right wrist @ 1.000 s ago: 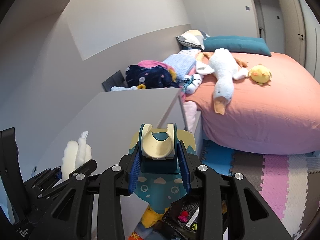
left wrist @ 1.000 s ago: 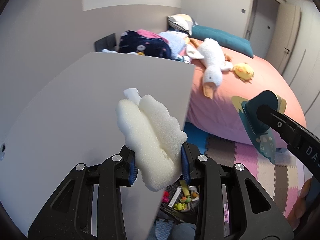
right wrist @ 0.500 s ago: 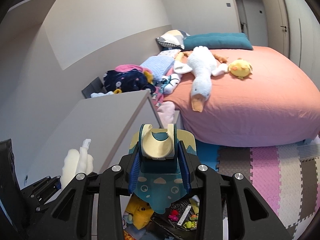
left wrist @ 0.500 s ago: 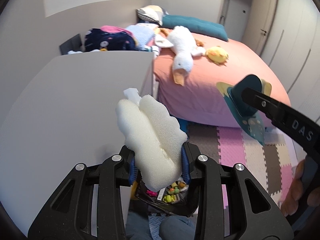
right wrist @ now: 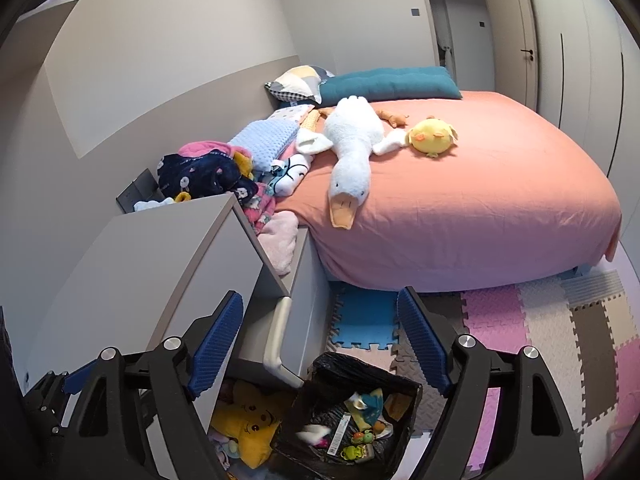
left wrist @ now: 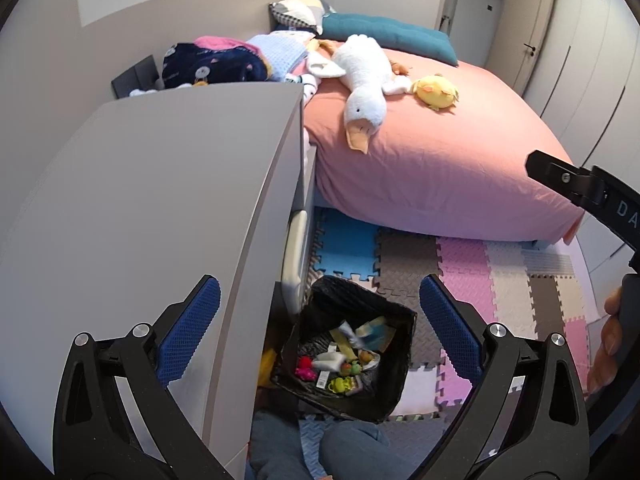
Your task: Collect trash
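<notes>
Both the left tongs and right tongs hang spread wide and empty directly above the black-lined bin, where the trash lies, just right of the table.

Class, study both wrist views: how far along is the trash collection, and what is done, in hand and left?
Done: the black-lined bin on the floor holds mixed scraps, including a white piece and a teal item. In hand: nothing; the left claw and right claw both hang open above it. Left: no loose trash is visible on the grey cabinet top.
</notes>
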A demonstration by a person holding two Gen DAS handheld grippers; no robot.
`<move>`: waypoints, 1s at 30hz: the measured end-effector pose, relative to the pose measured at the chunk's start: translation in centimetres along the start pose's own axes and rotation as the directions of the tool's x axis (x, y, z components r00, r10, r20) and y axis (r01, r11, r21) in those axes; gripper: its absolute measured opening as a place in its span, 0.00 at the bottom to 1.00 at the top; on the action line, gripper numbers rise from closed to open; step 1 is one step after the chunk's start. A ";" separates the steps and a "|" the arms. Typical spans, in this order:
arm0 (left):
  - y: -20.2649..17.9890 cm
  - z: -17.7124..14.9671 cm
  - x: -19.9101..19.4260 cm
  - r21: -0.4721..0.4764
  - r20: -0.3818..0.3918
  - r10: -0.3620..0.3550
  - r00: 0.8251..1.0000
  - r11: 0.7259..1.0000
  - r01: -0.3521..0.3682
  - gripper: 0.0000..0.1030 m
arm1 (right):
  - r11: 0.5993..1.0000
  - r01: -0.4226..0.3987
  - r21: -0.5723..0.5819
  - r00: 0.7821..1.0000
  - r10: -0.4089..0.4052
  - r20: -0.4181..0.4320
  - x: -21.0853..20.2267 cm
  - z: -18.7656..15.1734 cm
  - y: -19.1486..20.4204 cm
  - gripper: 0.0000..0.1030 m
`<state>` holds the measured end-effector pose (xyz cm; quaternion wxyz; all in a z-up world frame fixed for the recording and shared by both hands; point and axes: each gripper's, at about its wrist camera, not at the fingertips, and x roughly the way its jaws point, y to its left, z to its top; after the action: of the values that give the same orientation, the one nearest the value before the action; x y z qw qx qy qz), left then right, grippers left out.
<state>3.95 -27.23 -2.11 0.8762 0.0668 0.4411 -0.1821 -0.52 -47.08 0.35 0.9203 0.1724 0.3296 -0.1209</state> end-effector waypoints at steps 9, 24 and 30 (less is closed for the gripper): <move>-0.3 -0.3 -0.5 0.030 0.015 0.019 1.000 0.999 -0.019 0.94 | 1.000 -0.015 0.004 1.000 0.015 -0.019 0.4 -0.5 0.2 0.78; 0.8 -0.3 -0.8 0.001 0.025 0.005 1.000 1.000 -0.005 0.94 | 1.000 -0.021 -0.016 1.000 0.021 -0.022 0.4 -0.5 1.0 0.78; 0.8 -0.2 -1.0 -0.005 0.033 -0.015 0.999 1.000 0.015 0.94 | 0.999 -0.027 -0.022 0.999 0.026 -0.025 0.4 -0.5 1.3 0.78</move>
<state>3.56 -26.14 -1.54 0.8821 0.0581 0.4278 -0.1885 -0.08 -45.71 0.09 0.9197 0.1678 0.3398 -0.1030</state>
